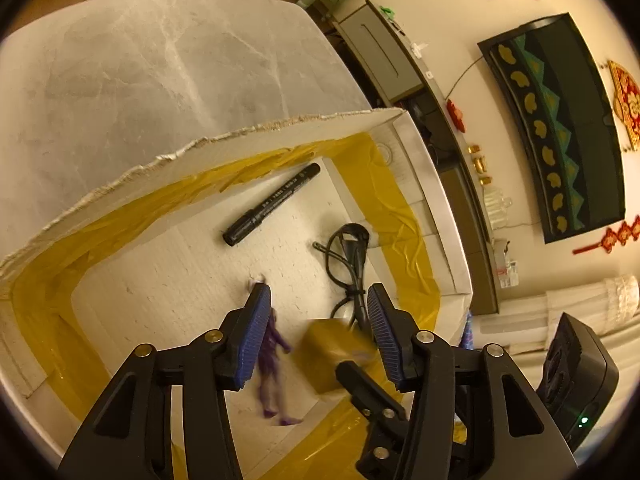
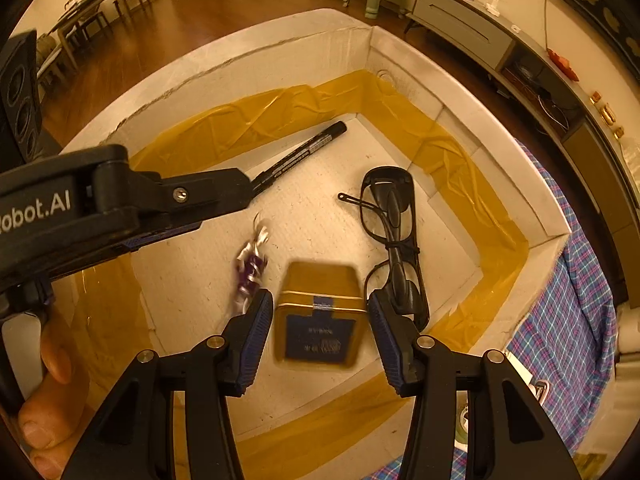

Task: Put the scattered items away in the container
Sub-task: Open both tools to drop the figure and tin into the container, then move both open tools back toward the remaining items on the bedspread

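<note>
The purple figure (image 1: 274, 364) is smeared by motion in both views, its shape unreadable, and the left gripper's finger (image 1: 252, 340) covers part of it. The gold tin (image 2: 318, 316) is blurred too; its blue label cannot be read. The marker (image 2: 300, 156) is half hidden behind the left gripper's arm. The glasses (image 1: 348, 264) are partly covered by the other finger.

A pale marble-look table (image 1: 160, 60) carries the white cardboard box (image 1: 280, 128) and a plaid cloth (image 2: 568, 320).
</note>
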{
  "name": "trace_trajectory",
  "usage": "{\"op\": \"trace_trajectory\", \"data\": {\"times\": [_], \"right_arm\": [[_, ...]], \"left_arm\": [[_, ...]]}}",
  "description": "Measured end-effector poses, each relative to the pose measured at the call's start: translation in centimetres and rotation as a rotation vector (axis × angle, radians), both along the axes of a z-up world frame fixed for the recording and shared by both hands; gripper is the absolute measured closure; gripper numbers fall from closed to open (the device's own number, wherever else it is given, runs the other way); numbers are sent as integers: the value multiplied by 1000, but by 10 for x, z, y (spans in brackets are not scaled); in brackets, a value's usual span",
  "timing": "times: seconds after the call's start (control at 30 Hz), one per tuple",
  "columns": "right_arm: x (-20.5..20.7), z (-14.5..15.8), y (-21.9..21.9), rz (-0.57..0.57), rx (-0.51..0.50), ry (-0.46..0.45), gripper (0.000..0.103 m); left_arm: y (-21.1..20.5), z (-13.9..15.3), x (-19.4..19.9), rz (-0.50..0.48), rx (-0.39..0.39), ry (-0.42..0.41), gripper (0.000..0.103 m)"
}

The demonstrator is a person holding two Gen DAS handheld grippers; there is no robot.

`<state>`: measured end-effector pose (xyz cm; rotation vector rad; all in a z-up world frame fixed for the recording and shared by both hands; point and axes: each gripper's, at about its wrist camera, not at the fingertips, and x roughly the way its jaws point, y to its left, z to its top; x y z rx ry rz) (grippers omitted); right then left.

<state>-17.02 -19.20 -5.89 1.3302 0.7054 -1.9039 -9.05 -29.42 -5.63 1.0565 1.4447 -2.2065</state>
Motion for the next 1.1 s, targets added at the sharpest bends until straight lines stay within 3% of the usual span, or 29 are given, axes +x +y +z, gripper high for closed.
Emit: {"op": "trace_trajectory", "data": {"times": [0.3,0.53,0.73,1.1], "right_arm": [[2,10,17,-26,-71,-11,51],[18,17,30,-25,-158,2,51],[40,41,51,-15,-291,71,51],[75,92,116,-7,-551,242,49]], "left_arm": [[2,8,4,19,-43,4,49],[11,28,6,19,-158,24,49],[24,50,9,23,-303,53,49],[89,100,14,-44,-673,210,48]]}}
